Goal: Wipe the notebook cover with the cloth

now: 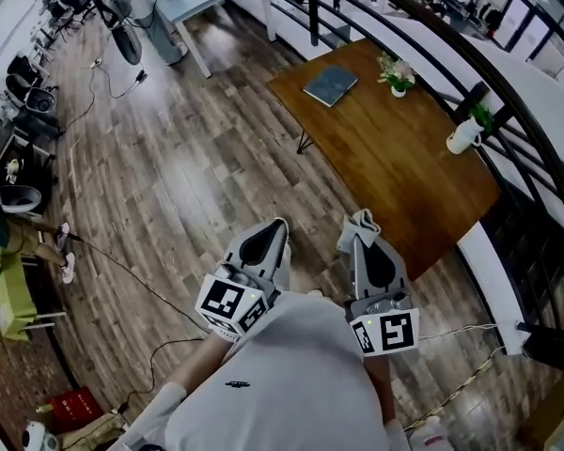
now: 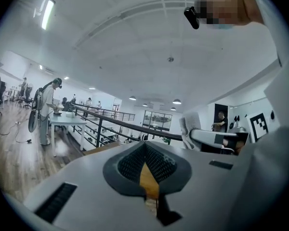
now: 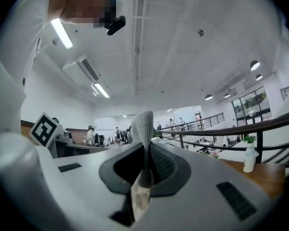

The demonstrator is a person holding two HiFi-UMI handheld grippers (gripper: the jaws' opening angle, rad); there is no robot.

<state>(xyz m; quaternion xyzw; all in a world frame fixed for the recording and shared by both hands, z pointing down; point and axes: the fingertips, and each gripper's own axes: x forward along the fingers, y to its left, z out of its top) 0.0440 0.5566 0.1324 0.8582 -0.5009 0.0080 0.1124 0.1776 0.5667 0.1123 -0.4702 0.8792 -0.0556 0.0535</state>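
1. head view: notebook (image 1: 330, 85) lies on the bench (image 1: 395, 167), well apart from the left gripper (image 1: 274, 231) and right gripper (image 1: 359, 241); a shirt (image 1: 291, 374) hides both hands.
2. left gripper view: jaws together, nothing between.
3. right gripper view: jaws clamped on the cloth (image 3: 143, 124), its lower end hidden between them.

White fabric shirt (image 1: 291, 383), small dark chest logo (image 1: 237, 383)
Pale grey left gripper (image 1: 274, 233) and right gripper (image 1: 359, 238) carry black-and-white marker cubes (image 1: 233, 303).
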